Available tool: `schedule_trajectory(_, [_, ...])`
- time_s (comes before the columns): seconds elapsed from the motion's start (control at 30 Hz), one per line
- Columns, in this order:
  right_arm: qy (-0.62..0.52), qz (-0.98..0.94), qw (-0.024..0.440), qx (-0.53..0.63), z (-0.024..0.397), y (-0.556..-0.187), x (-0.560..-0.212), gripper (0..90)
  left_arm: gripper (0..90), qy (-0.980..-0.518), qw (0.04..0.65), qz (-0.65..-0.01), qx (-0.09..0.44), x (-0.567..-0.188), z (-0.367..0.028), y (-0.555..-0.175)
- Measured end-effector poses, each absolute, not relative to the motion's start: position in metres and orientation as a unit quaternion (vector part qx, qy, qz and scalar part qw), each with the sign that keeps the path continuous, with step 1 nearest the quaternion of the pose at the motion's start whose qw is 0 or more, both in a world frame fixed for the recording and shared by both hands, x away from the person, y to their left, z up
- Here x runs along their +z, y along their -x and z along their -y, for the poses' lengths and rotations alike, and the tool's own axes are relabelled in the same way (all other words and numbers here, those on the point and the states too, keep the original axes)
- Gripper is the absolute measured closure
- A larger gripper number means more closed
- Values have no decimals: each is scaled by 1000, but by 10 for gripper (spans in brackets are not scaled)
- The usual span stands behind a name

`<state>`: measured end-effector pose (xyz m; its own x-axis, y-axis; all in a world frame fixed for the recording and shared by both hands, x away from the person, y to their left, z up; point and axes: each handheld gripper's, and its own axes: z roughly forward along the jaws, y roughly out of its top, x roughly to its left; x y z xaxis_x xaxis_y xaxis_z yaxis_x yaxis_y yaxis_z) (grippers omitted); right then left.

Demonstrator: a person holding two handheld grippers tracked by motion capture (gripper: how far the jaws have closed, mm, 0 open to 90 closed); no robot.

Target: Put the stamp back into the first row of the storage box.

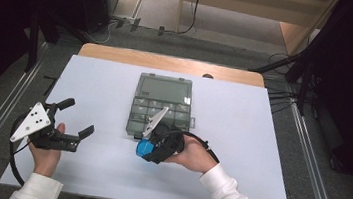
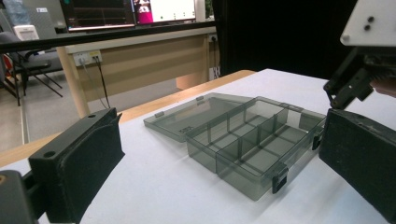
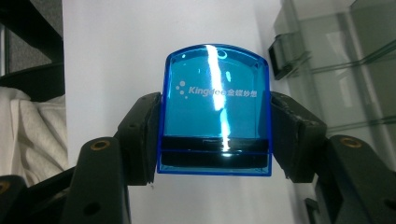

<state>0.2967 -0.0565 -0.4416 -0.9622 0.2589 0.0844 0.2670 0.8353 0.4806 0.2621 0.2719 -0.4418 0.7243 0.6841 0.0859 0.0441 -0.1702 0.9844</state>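
A blue translucent block (image 3: 215, 109) with white lettering sits clamped between the jaws of my right gripper (image 1: 144, 149), low over the white table beside the box's near edge. The same blue block (image 1: 144, 148) shows in the high view. A smoky grey compartment box (image 1: 160, 108) lies open in the middle of the table, its lid flat behind it; its compartments look empty in the left gripper view, where the box (image 2: 252, 140) lies straight ahead. My left gripper (image 1: 78, 117) rests at the left of the table, open, with nothing between its fingers.
The white table (image 1: 101, 81) has a wooden strip along its far edge. Black frame rails and cables run along both sides on the floor. A wooden desk with monitors (image 2: 130, 11) stands beyond the table in the left gripper view.
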Motion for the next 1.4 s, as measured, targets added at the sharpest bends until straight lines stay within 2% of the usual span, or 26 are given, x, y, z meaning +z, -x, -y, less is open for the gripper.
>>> schedule_trajectory(0.83, [150, 948, -6, -279, 79, -344, -411, 416, 0, -717, 589, -258, 270, -442, -274, -263])
schedule_trajectory(1.23, [163, 950, -13, -267, 89, -375, -410, 416, 0, -715, 591, -257, 270, -441, -274, -262])
schedule_trajectory(1.4, [164, 949, 3, -269, 93, -389, -412, 416, 0, -711, 596, -258, 269, -441, -275, -261])
